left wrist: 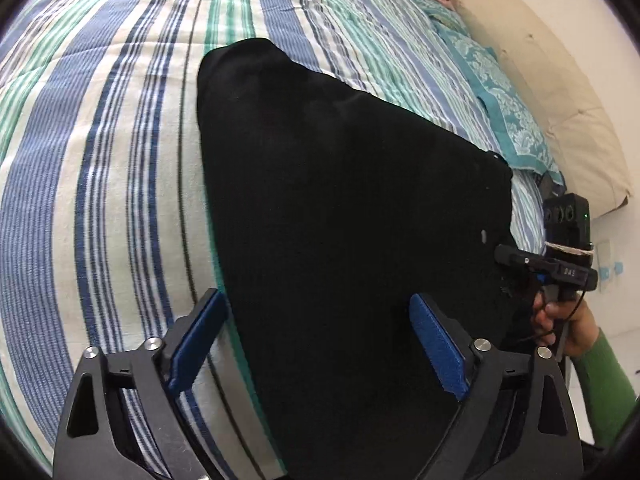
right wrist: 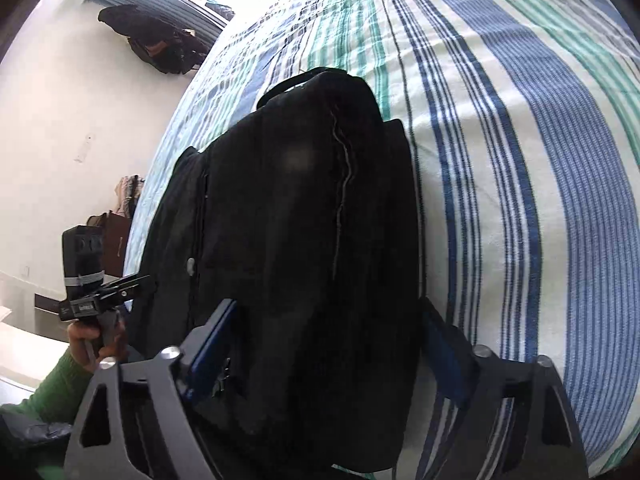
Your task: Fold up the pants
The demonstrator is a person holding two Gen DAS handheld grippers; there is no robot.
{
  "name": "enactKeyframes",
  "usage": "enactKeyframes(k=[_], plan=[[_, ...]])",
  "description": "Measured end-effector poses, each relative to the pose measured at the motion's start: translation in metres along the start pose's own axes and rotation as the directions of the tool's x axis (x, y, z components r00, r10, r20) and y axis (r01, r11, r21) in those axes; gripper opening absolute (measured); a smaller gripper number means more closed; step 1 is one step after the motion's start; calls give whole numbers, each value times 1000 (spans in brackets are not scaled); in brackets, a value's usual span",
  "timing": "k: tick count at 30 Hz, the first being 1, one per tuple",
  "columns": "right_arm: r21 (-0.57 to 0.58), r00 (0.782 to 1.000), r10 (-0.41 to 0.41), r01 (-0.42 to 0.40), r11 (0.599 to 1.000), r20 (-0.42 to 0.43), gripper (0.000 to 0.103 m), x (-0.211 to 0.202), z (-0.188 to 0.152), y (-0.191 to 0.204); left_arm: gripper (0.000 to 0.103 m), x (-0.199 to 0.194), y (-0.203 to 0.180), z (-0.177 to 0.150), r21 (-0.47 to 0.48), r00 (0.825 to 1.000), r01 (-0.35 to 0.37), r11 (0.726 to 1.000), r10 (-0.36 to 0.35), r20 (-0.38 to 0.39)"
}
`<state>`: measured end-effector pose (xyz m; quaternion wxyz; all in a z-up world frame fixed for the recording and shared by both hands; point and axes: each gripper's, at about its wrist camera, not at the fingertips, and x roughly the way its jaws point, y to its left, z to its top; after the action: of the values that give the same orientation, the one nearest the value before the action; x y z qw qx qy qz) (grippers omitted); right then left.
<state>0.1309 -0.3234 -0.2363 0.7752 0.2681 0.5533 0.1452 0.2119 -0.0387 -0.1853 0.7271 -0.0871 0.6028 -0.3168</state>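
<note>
Pants [left wrist: 340, 208]: black, lying on the bed, bunched into a thick dark heap that narrows toward the far end; in the right wrist view [right wrist: 304, 208] a pale seam line runs down the middle of them.
Bed [left wrist: 100, 160]: covered by a cream spread with blue, navy and green stripes; the pants lie on it near its edge.
Your left gripper [left wrist: 320, 344]: jaws spread; the left blue pad is over the striped spread just beside the pants' edge, the right pad over the black cloth; no pinch shows.
Your right gripper [right wrist: 332, 344]: jaws spread around the near end of the heap, cloth bulging between the pads; whether the pads press on it, you cannot tell.
Your hands: the right hand [left wrist: 560, 320], green sleeve, holds its gripper at the pants' right edge; the left hand [right wrist: 96, 340] shows at the left.
Pillows [left wrist: 540, 80]: a beige one and a teal patterned one, far right on the bed.
</note>
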Motion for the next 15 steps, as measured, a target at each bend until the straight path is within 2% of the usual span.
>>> enactKeyframes(k=[2,3,4,7,9,12,15], plan=[[-6,1000,17,-17,1000,-10,55,-2,0,3,52,-2,-7,0,10,998,-59,998,58,27],[-18,1000,20,-20,1000,-9,49,-3,0,7,35,-6,-9,0,9,997,-59,998,59,45],[-23,1000,25,-25,999,-2,43,-6,-1,12,28,-12,-11,0,3,997,-52,999,52,60],[-51,998,57,-55,997,38,35,-16,2,37,23,-35,-14,6,-16,994,-9,1000,10,105],[-88,995,87,-82,993,56,34,-23,12,56,23,-55,-18,17,-11,989,21,1000,-19,149],[-164,988,138,-124,979,76,33,-28,35,93,23,-85,-20,47,12,976,6,1000,-8,217],[-219,982,159,-133,967,105,33,-24,78,124,23,-108,-9,88,21,959,-24,999,17,283]])
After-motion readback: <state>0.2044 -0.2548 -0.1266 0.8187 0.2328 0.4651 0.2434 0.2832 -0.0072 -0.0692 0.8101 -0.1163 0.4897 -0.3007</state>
